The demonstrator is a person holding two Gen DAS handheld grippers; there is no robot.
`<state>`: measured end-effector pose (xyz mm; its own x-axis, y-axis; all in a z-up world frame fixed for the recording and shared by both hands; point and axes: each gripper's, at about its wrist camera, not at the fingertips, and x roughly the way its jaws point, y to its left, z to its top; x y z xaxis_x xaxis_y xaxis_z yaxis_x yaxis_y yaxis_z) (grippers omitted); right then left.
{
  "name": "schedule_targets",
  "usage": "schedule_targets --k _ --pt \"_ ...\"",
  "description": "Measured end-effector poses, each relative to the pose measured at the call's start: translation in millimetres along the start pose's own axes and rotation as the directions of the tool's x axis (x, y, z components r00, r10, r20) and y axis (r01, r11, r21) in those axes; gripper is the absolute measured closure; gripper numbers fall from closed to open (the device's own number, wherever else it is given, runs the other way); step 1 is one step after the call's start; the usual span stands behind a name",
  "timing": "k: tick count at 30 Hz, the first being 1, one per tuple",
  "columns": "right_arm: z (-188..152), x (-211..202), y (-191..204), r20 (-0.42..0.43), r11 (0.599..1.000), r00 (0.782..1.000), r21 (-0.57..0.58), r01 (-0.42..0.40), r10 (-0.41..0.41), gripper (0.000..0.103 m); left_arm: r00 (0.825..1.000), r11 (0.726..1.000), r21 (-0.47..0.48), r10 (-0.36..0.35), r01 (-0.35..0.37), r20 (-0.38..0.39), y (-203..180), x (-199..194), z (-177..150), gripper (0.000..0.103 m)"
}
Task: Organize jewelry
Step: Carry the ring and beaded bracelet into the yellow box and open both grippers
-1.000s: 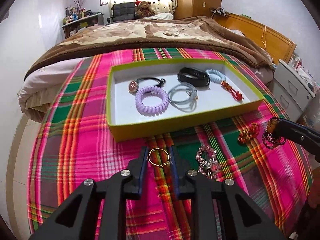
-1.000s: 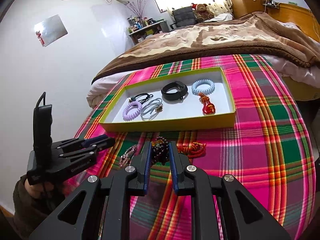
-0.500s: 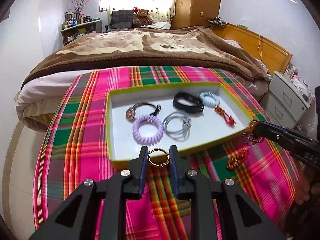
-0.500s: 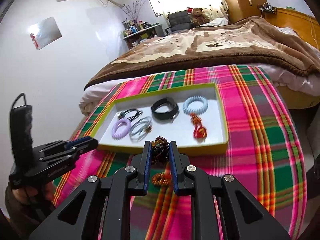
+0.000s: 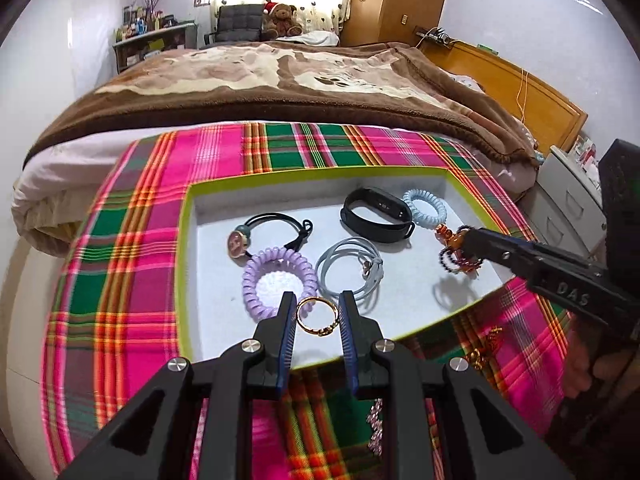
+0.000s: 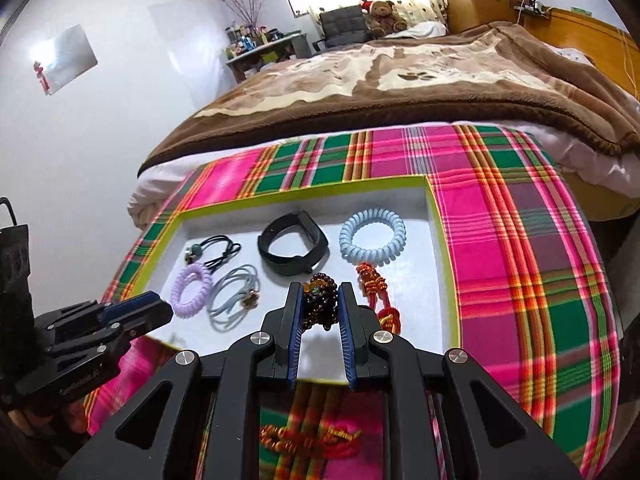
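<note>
A shallow green-rimmed tray (image 5: 182,264) (image 6: 448,280) with a white floor lies on the plaid cloth. Inside it lie a purple coil tie (image 5: 278,276), a grey cord bracelet (image 5: 350,270), a black band (image 5: 376,214), a light blue coil tie (image 5: 424,208) and a red knot charm (image 6: 378,294). My left gripper (image 5: 318,316) is shut on a gold ring (image 5: 316,316) above the tray's near edge. My right gripper (image 6: 320,308) is shut on a dark bead bracelet (image 6: 320,304) over the tray's near right part.
A black cord bracelet with a round charm (image 5: 260,232) lies at the tray's left. On the cloth in front of the tray lie an orange bead piece (image 6: 308,438) and a pale pink crystal bracelet (image 5: 376,424). A bed with a brown blanket (image 5: 280,80) stands behind.
Both grippers have moved forward from the cloth to above the tray, each carrying its piece. The tray now looks much nearer in both views.
</note>
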<state>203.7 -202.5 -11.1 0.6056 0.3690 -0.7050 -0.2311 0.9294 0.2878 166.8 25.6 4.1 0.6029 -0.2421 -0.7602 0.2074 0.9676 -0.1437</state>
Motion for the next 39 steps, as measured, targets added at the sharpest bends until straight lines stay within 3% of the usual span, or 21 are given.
schedule_targets --k 10,24,39 --pt "-0.5 18.6 0.1 -0.034 1.0 0.999 -0.019 0.013 -0.014 0.085 0.999 1.0 0.012 -0.009 0.009 -0.048 -0.7 17.4 -2.0 0.081" --pt "-0.7 22.6 4.5 -0.028 0.999 0.999 -0.044 0.027 -0.029 0.085 0.999 1.0 0.006 0.002 -0.002 -0.053 -1.9 18.9 -0.9 0.08" --pt "-1.1 22.6 5.8 -0.023 0.998 0.999 -0.053 0.032 -0.033 0.083 0.998 1.0 -0.005 0.019 -0.019 -0.057 -0.2 19.4 -0.7 0.073"
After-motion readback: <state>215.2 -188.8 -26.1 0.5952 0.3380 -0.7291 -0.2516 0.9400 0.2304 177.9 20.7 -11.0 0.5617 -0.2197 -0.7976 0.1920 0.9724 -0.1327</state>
